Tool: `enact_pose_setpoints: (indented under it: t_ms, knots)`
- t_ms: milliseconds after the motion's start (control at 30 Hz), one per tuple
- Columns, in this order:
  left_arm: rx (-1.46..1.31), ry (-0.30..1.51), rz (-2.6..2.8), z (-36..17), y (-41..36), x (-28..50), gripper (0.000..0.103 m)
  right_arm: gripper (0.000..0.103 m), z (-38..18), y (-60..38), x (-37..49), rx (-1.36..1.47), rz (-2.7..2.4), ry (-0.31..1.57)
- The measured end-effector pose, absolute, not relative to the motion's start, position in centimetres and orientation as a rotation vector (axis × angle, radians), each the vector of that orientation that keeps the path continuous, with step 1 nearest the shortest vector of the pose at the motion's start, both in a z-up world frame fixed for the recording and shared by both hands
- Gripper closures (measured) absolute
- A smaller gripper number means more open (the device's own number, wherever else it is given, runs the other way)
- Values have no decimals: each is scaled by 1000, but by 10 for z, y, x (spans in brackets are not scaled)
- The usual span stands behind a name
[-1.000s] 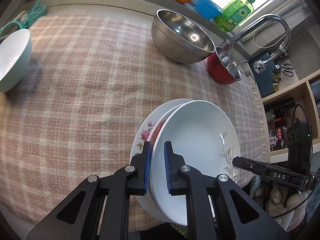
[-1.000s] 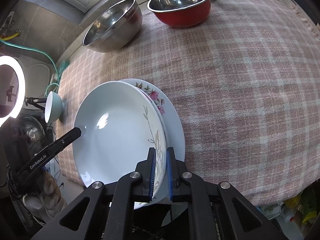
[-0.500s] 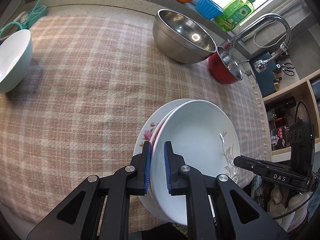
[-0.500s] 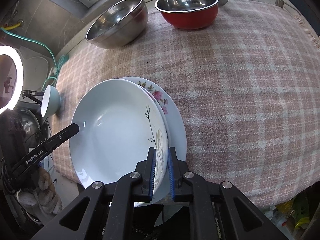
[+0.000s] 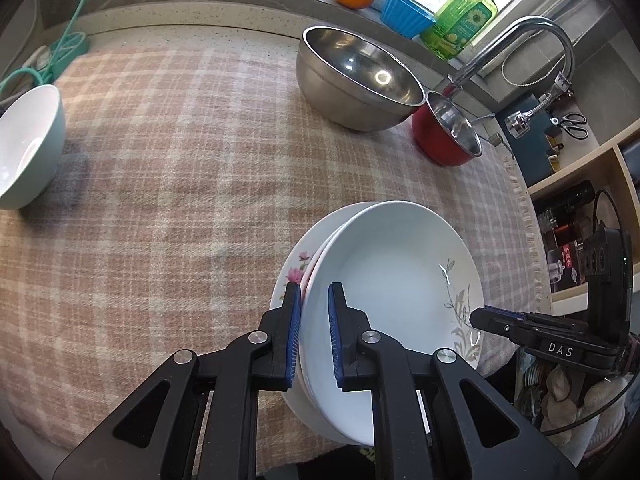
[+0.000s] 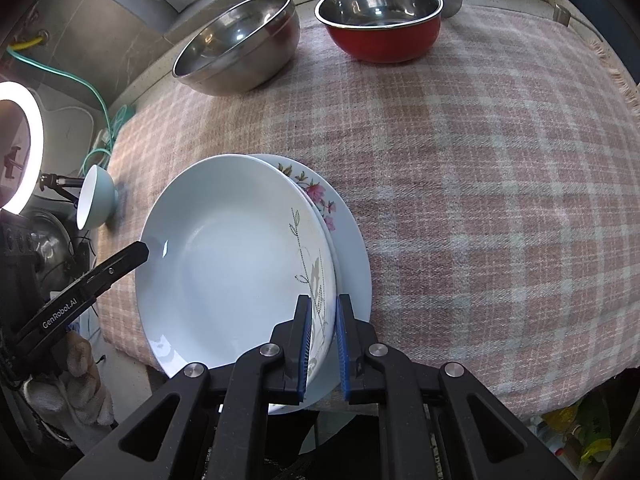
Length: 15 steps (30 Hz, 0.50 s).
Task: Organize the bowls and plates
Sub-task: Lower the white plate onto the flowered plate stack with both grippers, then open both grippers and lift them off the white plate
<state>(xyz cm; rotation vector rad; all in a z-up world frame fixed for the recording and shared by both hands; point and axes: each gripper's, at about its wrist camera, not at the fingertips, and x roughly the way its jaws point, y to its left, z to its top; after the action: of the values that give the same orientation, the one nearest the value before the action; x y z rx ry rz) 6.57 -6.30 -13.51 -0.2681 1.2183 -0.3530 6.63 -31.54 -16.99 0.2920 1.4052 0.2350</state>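
White china fills the left wrist view: a deep plate point(image 5: 394, 276) with a grey leaf sprig sits on top of a flowered plate point(image 5: 294, 270), both at the near edge of the pink checked cloth point(image 5: 168, 184). The left gripper point(image 5: 314, 334) is nearly closed, its blue pads pinching the rim of the stack on its left side. At the right rim the tip of the right gripper point(image 5: 486, 318) reaches the same plates. Further back stand a steel bowl point(image 5: 358, 80) and, just beside it, a red pot point(image 5: 446, 134); a pale green bowl point(image 5: 26, 146) sits well apart at the far left.

In the right wrist view the right gripper point(image 6: 322, 344) is likewise almost shut, clamping the stack's right rim over the leaf pattern of the deep plate point(image 6: 236, 264). The flowered plate point(image 6: 320, 196) shows beneath. The left gripper point(image 6: 136, 254) touches the opposite rim. The steel bowl point(image 6: 240, 46) and red pot point(image 6: 382, 20) stand at the back.
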Motion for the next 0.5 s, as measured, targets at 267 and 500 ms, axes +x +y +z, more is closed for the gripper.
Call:
enact_pose_setpoints:
  t_ms: [267, 500]
  knots:
    - [-260, 1210, -356, -132, -64, 66, 92, 88, -168, -316, 67, 286, 232, 1399]
    - [-281, 1203, -365, -129, -59, 66, 92, 83, -164, -320, 66, 300, 220, 1388]
